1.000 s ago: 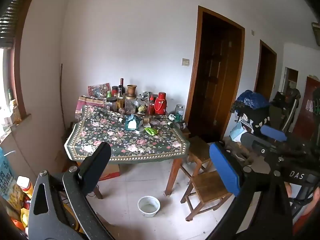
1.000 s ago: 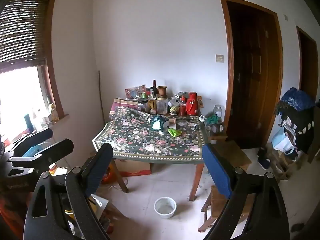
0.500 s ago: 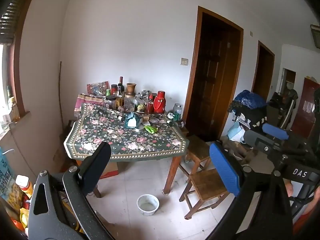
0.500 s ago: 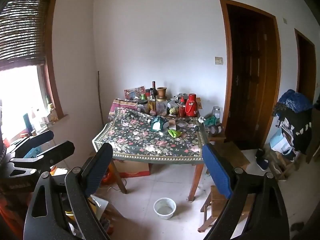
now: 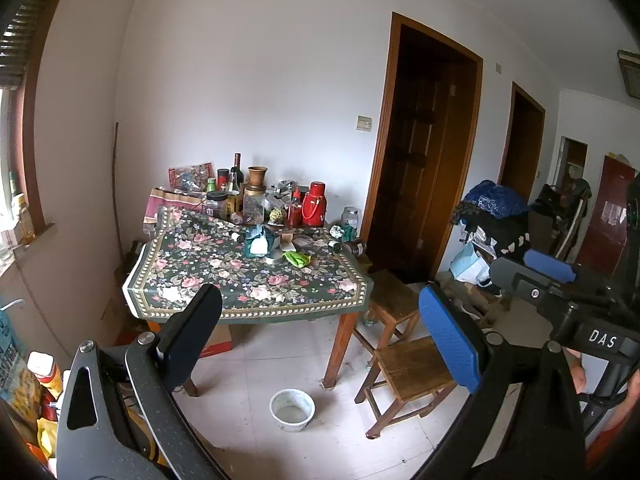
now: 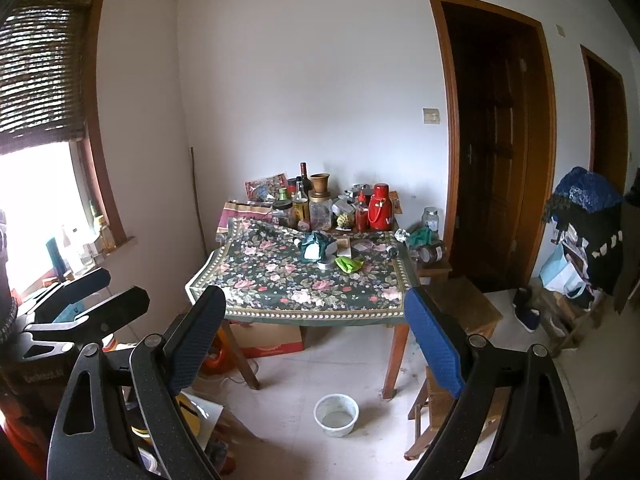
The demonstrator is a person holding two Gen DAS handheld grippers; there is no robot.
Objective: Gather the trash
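I hold both grippers well back from the tabletop (image 5: 256,300): left gripper (image 5: 320,340) and right gripper (image 6: 312,340) fingers spread wide, empty. Green wrapper (image 6: 349,264) and teal crumple (image 6: 316,246) lie mid-cloth; a white bucket (image 6: 336,410) stands on the floor.

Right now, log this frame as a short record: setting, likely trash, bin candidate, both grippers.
setting: table with floral cloth, far from both grippers
likely trash: green wrapper, crumpled teal-and-white bag on the cloth
bin candidate: white bucket on the floor by the table leg
left gripper: open, empty
right gripper: open, empty
progress: nothing picked up yet
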